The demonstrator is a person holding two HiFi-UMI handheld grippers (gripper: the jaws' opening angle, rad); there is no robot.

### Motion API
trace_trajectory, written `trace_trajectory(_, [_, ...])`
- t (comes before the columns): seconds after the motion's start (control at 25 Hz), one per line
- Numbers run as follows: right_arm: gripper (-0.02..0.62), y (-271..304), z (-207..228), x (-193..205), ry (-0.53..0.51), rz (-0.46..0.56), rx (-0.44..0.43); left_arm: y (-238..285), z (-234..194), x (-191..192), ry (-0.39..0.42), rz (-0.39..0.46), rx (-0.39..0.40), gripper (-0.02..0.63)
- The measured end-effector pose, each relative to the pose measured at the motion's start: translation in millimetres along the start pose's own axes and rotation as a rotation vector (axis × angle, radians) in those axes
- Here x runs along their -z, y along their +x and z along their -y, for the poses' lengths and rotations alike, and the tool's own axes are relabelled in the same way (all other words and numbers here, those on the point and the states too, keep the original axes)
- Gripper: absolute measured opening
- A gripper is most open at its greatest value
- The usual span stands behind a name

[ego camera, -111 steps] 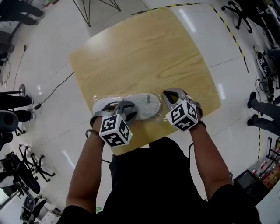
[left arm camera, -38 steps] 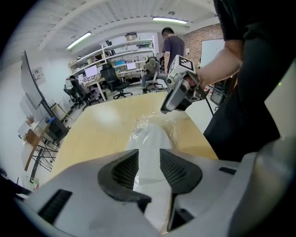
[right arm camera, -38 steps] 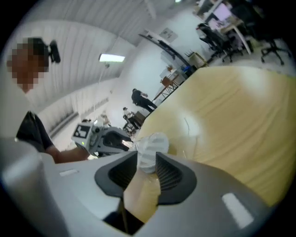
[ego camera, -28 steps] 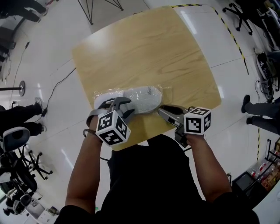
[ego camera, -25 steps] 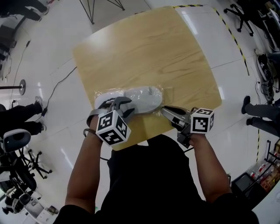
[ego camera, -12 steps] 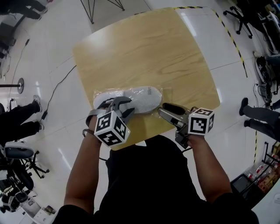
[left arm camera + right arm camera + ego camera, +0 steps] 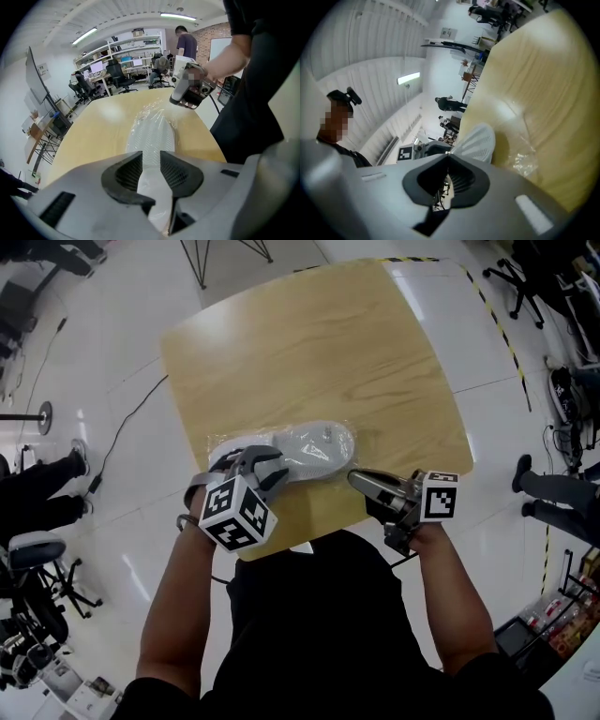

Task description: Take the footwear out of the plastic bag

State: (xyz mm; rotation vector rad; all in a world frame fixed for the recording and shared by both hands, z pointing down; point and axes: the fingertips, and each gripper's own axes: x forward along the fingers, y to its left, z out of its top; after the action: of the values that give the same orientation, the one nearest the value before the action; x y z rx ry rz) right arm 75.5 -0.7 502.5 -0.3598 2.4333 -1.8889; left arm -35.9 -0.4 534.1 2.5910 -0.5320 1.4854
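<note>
Glossy white floor (image 7: 103,381) surrounds a pale wooden desk (image 7: 309,343), which carries its load only along the edge nearest the person.

At that edge on the left, the left gripper (image 7: 251,463) reaches in over the desk, its marker cube (image 7: 234,512) towards the person. In the left gripper view its jaws are closing, and their ribbed pads press on the near end of a white shoe (image 7: 151,133) that fills the gap between them.

The shoe lies flat inside a clear plastic bag (image 7: 220,440). Its long axis runs left to right along the near edge and tilts a little away from the person towards the right. A finely ribbed face is turned up. The broad, rounded end points right, and I cannot tell toe from heel. Crinkled film gathers past that rounded end.

On the right, the right gripper (image 7: 358,478) lies low over the desk corner and points left at the bag's right end. The right gripper view shows its jaws closed tight together just before the rounded end. Whether they pinch any film cannot be made out.
</note>
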Motion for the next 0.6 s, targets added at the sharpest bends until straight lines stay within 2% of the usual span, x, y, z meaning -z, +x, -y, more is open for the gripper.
trace_trajectory(0.12, [0.006, -20, 11, -6, 0.06, 0.055, -0.011, -1, 1, 4, -0.004, -0.008, -0.005, 0.124])
trace_trajectory(0.24, [0.006, -38, 26, -23, 0.045, 0.114, 0.073, -2, 1, 4, 0.004, -0.013, -0.007, 0.123])
trace_trajectory(0.28, [0.028, -38, 25, -27, 0.021, 0.113, 0.092, -3, 2, 3, 0.007, -0.008, -0.008, 0.123])
trace_trajectory(0.36, [0.142, -26, 18, -32, -0.016, 0.081, 0.096, -5, 3, 1, 0.01, 0.001, -0.01, 0.123])
trace_trajectory(0.4, [0.172, -17, 17, -33, -0.028, 0.064, 0.106, -5, 3, 1, 0.011, 0.0, -0.011, 0.123])
trace_trajectory(0.44, [0.172, -9, 21, -34, -0.036, 0.047, 0.134, -4, 3, 1, 0.013, -0.003, -0.012, 0.123])
trace_trajectory(0.52, [0.158, 4, 35, -35, -0.046, 0.006, 0.208, -1, 2, 0, 0.015, -0.013, -0.013, 0.123])
trace_trajectory(0.56, [0.098, 10, 38, -35, -0.043, -0.009, 0.218, -1, 2, 0, 0.014, -0.017, -0.013, 0.123])
trace_trajectory(0.6, [0.002, 14, 36, -35, -0.022, -0.011, 0.191, -1, 2, 0, 0.013, -0.02, -0.013, 0.123])
